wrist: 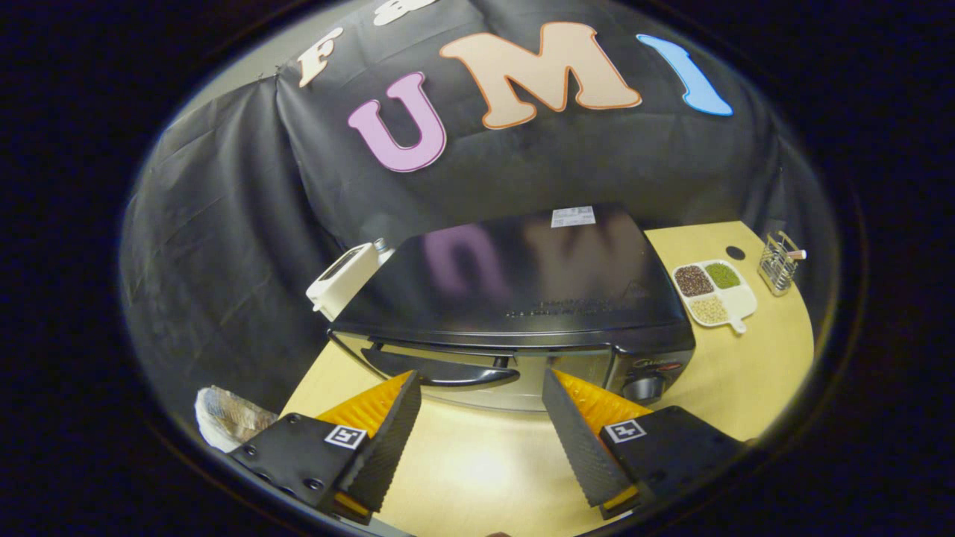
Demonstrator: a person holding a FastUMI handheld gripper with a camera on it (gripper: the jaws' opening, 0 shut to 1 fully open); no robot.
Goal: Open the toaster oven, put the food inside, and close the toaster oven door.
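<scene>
**Gripper spread wide before a shut toaster oven door**

The gripper [481, 403] is held with its fingers spread wide apart and nothing is gripped between them. Just ahead of the fingertips, and spanning part of the gap between them, the door handle [440, 371] of the toaster oven [515, 298] is seen, a dark curved bar set across the top of the door. The door is shut, so the scene would fit an oven yet to be loaded as well as one loaded and closed again; what lies inside cannot be made out through the glass.

The handle is judged the place to take hold: stiff, smooth, and likely a little slippery, so a firm grip near its middle would be needed. The door is expected to swing down on a hinge with some resistance, and the oven itself is judged heavy enough to stay put.

The oven is a dark box with a glossy top, a glass front and a knob [644, 387] on its right. It stands on a pale wooden table [477, 477]. A crumpled foil-wrapped bundle [224, 418], possibly the food, lies beside the left finger. A divided dish [712, 293] of grains and a small wire basket [777, 265] stand to the oven's right.
</scene>
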